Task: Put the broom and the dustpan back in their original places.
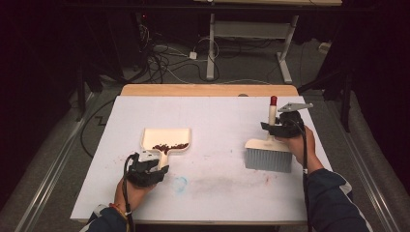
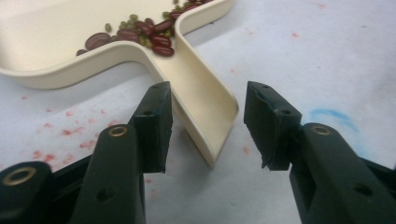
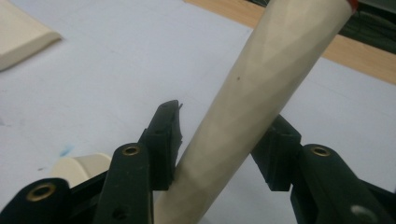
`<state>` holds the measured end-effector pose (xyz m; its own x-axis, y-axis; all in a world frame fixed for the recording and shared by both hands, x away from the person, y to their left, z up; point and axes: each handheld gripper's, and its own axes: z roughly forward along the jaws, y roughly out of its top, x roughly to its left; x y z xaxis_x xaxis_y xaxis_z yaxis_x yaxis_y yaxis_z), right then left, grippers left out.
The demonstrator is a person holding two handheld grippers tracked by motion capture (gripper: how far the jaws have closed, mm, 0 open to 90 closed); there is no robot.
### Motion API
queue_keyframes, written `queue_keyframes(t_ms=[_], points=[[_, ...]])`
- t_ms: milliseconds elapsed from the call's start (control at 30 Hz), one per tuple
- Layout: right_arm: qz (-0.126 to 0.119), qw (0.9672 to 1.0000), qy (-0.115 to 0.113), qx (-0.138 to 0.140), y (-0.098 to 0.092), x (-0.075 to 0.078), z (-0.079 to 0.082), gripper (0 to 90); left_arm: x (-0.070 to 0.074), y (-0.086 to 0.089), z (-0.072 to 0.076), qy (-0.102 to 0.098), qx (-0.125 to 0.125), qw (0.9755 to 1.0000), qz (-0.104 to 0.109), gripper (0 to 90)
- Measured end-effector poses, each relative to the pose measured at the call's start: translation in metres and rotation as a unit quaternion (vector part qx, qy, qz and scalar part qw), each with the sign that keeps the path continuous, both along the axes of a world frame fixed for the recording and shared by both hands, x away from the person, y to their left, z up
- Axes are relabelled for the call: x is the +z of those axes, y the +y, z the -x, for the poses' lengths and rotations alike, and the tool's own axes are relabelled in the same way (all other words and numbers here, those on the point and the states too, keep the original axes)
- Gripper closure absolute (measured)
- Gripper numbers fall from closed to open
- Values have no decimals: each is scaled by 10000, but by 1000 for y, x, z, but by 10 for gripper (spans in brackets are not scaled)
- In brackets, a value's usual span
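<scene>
Left gripper (image 2: 205,126) has its jaws apart around the dustpan (image 1: 166,139) handle, right gripper (image 3: 224,149) jaws loosely straddling the brush (image 1: 269,155) handle, both on the worktop (image 1: 217,116).

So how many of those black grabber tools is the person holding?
2. The left gripper sits at the dustpan handle, jaws apart around it. The right gripper has the brush handle between its jaws.
</scene>
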<state>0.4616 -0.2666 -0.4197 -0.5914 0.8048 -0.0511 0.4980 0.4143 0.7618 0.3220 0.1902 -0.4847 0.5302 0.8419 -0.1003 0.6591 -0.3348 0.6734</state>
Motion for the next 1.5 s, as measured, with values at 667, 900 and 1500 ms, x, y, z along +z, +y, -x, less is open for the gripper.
queue_keyframes(t_ms=[667, 900, 1500], points=[[307, 9974, -500, -425, 25, -9, -21, 462, 10, 24, 19, -874, -848, 9925, 72, 379], [127, 9976, -506, -463, 27, -11, -19, 421, 9, 22, 24, -1094, -918, 9894, -247, 258], [-414, 9949, -792, -475, 25, 0, -1, 192, 4, 20, 28, -1160, -902, 9882, -432, 186]])
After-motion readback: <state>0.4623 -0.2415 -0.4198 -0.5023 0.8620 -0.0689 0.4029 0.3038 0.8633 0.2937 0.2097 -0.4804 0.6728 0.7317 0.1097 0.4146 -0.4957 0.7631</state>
